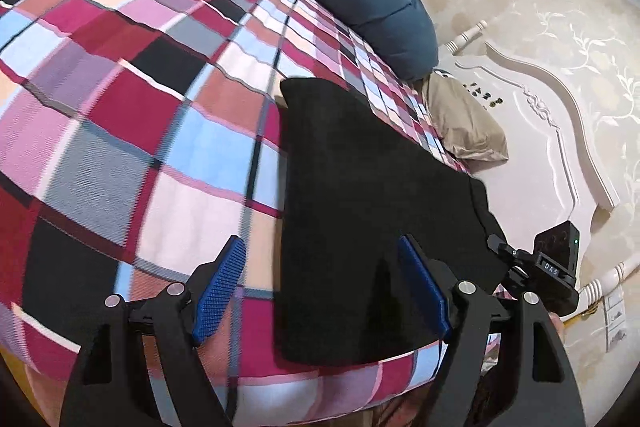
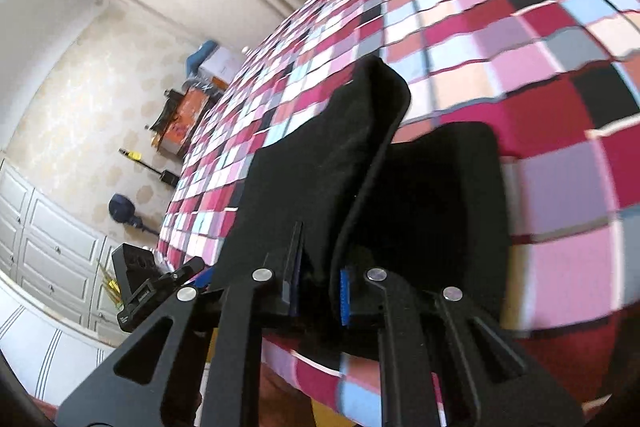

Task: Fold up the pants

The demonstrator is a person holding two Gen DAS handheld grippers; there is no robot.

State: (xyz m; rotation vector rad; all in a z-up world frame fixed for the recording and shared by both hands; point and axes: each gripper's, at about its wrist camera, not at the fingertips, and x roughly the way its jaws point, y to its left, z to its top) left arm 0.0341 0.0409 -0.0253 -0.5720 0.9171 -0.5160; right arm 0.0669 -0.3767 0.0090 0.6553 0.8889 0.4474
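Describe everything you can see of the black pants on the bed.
The black pants are plain, dark, soft-looking cloth with no visible pattern. They lie on the checked bedspread near the bed's edge. The right hand-held gripper is shut on one part, lifting a fold above the flat remainder. The left hand-held gripper is open over their near edge, not pressing them.

Right wrist view: the pants [image 2: 320, 163] hide the pads of the right gripper [image 2: 320, 291] almost wholly; the cloth's lower edge is lost behind its arms. The bed cover [image 2: 560, 195] is motion-blurred on the right. Floor clutter [image 2: 184, 119] cannot be identified. Left wrist view: dark marks on the headboard [image 1: 484, 95] are unreadable.
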